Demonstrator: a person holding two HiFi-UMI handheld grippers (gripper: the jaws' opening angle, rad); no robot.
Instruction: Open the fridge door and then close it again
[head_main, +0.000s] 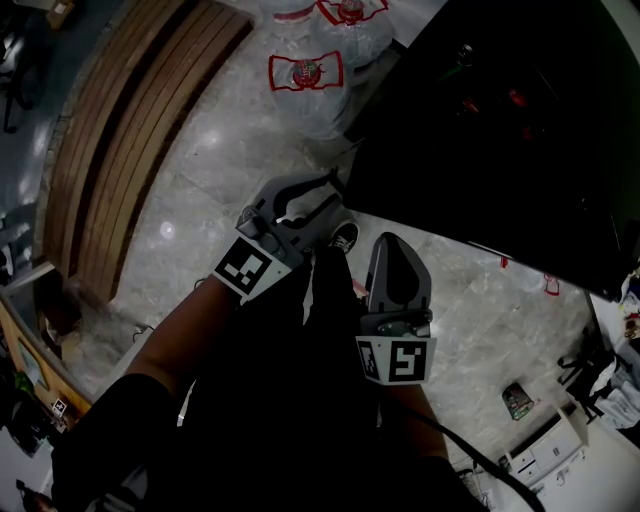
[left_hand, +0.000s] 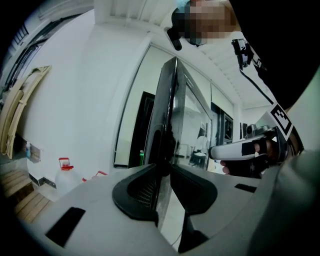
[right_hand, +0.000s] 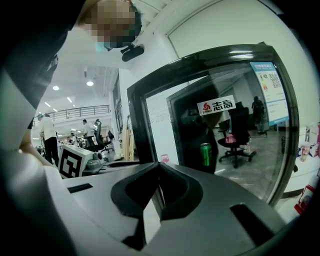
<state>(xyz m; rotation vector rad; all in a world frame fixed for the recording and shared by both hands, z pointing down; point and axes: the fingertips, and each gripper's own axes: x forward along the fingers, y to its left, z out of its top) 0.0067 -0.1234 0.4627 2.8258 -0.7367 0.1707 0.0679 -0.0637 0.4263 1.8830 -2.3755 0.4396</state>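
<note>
The fridge (head_main: 500, 130) is a tall black cabinet, and its black-framed glass door (right_hand: 225, 125) fills the right gripper view, with a green can (right_hand: 205, 154) behind the glass. My left gripper (head_main: 333, 192) is at the door's free edge (left_hand: 167, 120). The edge runs straight between its jaws, which are closed on it (left_hand: 165, 167). I cannot tell how far ajar the door stands. My right gripper (head_main: 388, 242) hovers just right of the left one, a little short of the glass. It is shut, tips together (right_hand: 159, 165), holding nothing.
Large water jugs (head_main: 305, 85) stand on the marble floor left of the fridge, one showing as a red-capped jug (left_hand: 65, 177). A slatted wooden bench (head_main: 130, 130) lies further left. My shoe (head_main: 343, 238) is at the fridge's foot. A white machine (head_main: 545, 450) sits at lower right.
</note>
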